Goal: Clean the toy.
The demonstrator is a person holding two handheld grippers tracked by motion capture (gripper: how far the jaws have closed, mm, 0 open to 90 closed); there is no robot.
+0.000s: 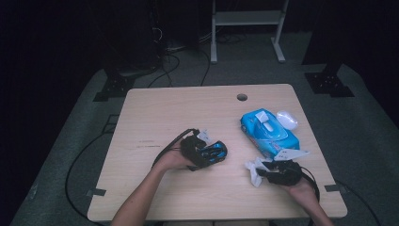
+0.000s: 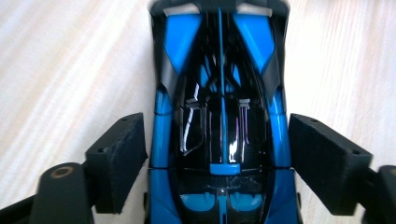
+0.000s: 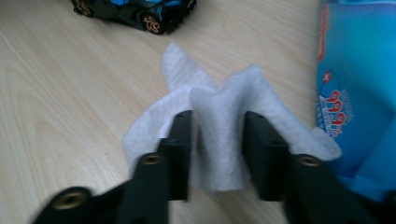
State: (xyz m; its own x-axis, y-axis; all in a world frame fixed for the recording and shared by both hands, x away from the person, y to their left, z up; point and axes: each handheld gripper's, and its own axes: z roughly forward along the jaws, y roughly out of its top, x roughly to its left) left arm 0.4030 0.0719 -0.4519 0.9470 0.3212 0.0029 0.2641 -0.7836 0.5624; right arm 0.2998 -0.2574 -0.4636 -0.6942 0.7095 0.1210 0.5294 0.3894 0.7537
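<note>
A blue and black toy car [image 2: 219, 70] lies on the wooden table [image 1: 160, 113], nose pointing away from my left gripper [image 2: 218, 154]. That gripper's pads sit close beside the car's two sides without clearly pressing on it. In the high view the car [image 1: 215, 151] is at the table's middle, in front of my left gripper [image 1: 207, 154]. A crumpled white wipe [image 3: 261, 88] stands between the parted pads of my right gripper [image 3: 218, 144], loose rather than squeezed. From above, the wipe [image 1: 254, 170] lies at the front right, just left of my right gripper [image 1: 266, 173].
A blue pack of wet wipes [image 1: 269, 132] lies at the right, close behind my right hand, with a small white case [image 1: 287, 119] beside it. A cable hole [image 1: 242, 97] is near the far edge. In the right gripper view the car [image 3: 135, 11] sits beyond the wipe.
</note>
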